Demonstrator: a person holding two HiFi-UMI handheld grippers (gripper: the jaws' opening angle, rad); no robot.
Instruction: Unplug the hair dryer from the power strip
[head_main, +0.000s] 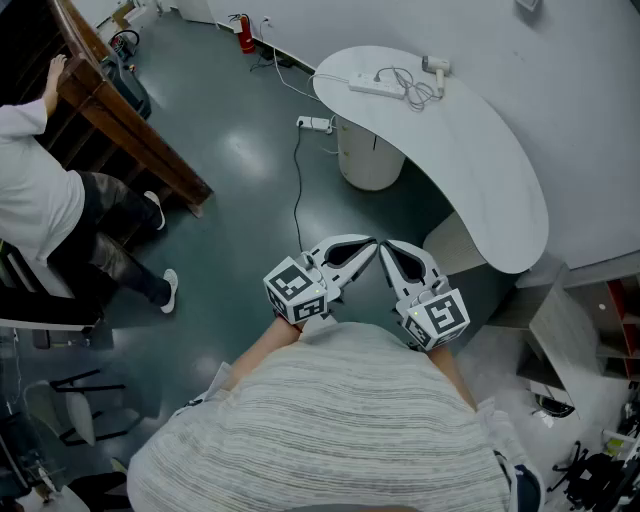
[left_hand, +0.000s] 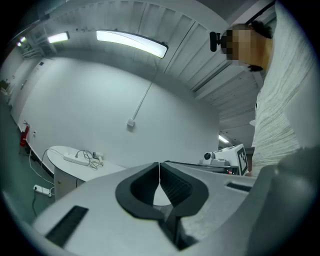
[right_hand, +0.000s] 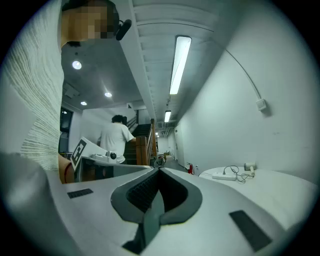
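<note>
Room: pale grey walls over a glossy dark green floor (head_main: 240, 200), with a strip light on the ceiling in both gripper views.
Table: a white curved table (head_main: 480, 170) stands against the wall on a round pedestal (head_main: 368, 155). It sweeps from 12 to 3 o'clock in the head view.
Hair dryer: the small white hair dryer (head_main: 435, 66) lies on the table's far end at about 1 o'clock, close to the wall.
Cord: a loose grey cord (head_main: 410, 85) is tangled between the dryer and the strip, touching both.
Power strip: the long white power strip (head_main: 375, 87) lies flat on the table at the dryer's 8 o'clock. In the right gripper view a plug stands in it.
Left gripper: the left gripper (left_hand: 159, 172) is clenched, pads together with nothing between them. It is level, at 6 o'clock near the person's chest.
Right gripper: the right gripper (right_hand: 158, 175) is likewise clenched and empty. Its tip is just beside the left one's, well apart from the dryer.
Wearer: a pale ribbed sweater (head_main: 330, 420) fills the bottom of the head view.
Floor strip: a second strip (head_main: 315, 124) lies at the pedestal's 10 o'clock, and a black cable (head_main: 296, 190) trails from it.
Extinguisher: a red extinguisher (head_main: 245, 35) stands by the wall at 11 o'clock.
Bystander: a person in a white shirt (head_main: 40, 210) stands at 9 o'clock, one hand on a wooden railing (head_main: 120, 110).
</note>
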